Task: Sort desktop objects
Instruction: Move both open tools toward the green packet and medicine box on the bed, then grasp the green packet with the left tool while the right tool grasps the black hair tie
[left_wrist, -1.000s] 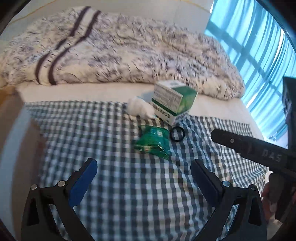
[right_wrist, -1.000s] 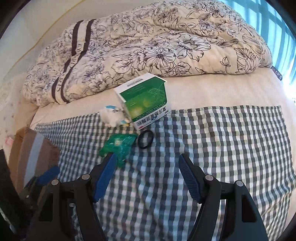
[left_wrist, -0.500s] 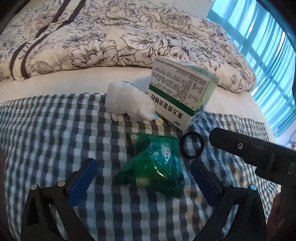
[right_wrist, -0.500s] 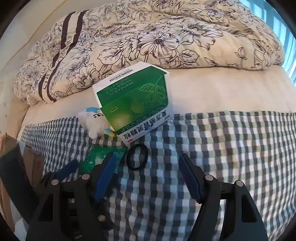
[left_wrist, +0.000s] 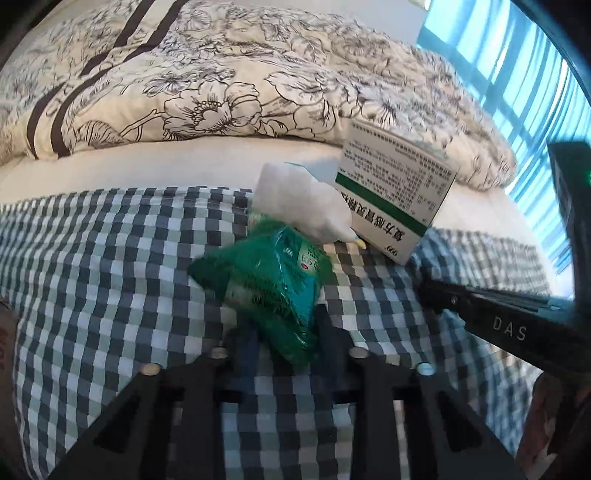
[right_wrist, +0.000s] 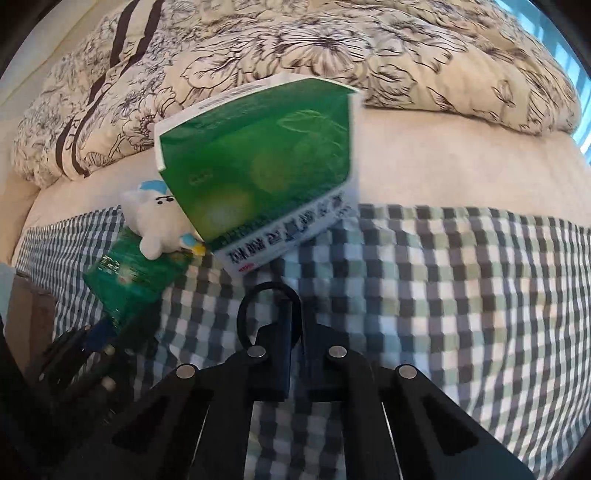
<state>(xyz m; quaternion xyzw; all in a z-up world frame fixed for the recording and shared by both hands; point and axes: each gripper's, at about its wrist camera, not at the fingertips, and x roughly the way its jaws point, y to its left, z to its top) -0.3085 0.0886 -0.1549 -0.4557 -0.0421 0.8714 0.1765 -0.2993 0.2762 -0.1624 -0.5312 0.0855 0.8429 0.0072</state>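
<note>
A green foil packet (left_wrist: 266, 280) lies on the checked cloth (left_wrist: 110, 277), and my left gripper (left_wrist: 284, 332) is shut on its near end. Behind it rest a white plush toy (left_wrist: 295, 199) and a green-and-white medicine box (left_wrist: 399, 199). In the right wrist view my right gripper (right_wrist: 297, 325) is shut on the right side of a black hair tie (right_wrist: 242, 314), just in front of the medicine box (right_wrist: 258, 166). The plush toy (right_wrist: 155, 218) leans on the packet (right_wrist: 133, 273) at the left. The left gripper (right_wrist: 85, 350) shows at the lower left.
A flowered duvet (left_wrist: 221, 74) is heaped behind the objects on a cream sheet (right_wrist: 461, 166). Blue curtains (left_wrist: 517, 74) hang at the right. The right gripper's black body (left_wrist: 509, 325) crosses the right of the left wrist view. Bare checked cloth (right_wrist: 443, 295) spreads to the right.
Both grippers moved forward and went from open to shut: the left one onto the green packet, the right one onto the black hair tie.
</note>
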